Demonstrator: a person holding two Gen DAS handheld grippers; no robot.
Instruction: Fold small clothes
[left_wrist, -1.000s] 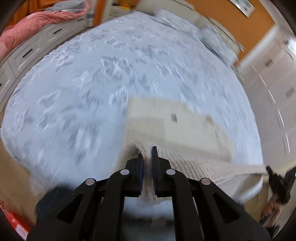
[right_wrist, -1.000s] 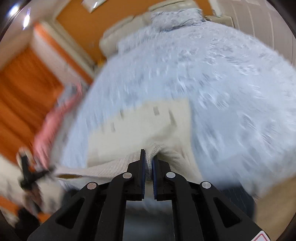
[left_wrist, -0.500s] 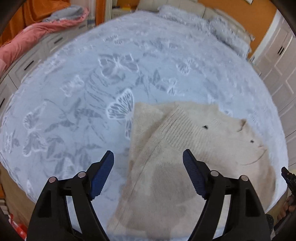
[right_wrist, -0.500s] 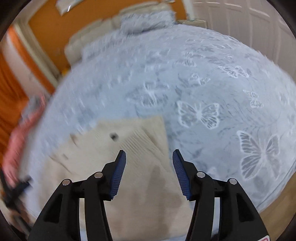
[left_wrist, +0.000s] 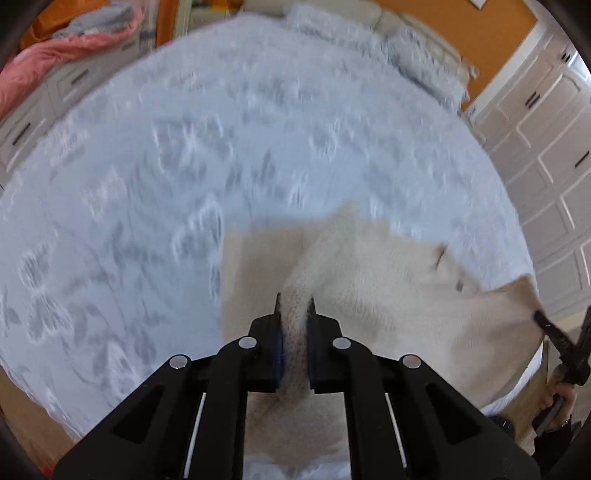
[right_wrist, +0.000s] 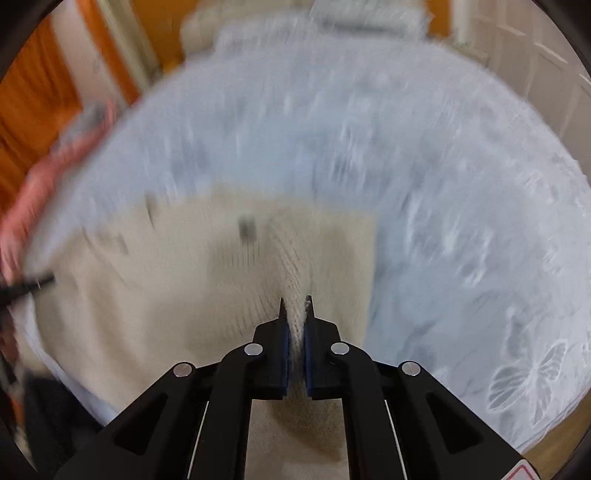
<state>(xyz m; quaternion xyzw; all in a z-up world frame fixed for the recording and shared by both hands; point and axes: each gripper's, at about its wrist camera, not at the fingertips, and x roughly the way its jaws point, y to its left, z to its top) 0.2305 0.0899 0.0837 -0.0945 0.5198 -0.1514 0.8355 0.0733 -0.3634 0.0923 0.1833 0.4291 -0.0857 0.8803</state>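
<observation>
2 grippers work this step, and each pinches a bunch of the cream knit sweater (left_wrist: 373, 280) near its near edge. The left gripper (left_wrist: 294, 306) has its jaws pressed together on a ridge of knit; the right gripper (right_wrist: 294, 308) grips a similar ridge at the other side. The sweater lies on the pale blue bedspread (left_wrist: 155, 177), close to the near edge of the bed, with part of it raised between the 2 grips.

Judged from this, the step in hand is carrying the gripped edge over to make 1 fold.

1. Hold both grips firm; loose knit is likely to slip.
2. Move both hands at the same pace so the edge stays straight.
3. Lift just enough to clear the lower layer.
4. Align the edge before release.

Both views are blurred, so the far hem cannot be checked.
</observation>
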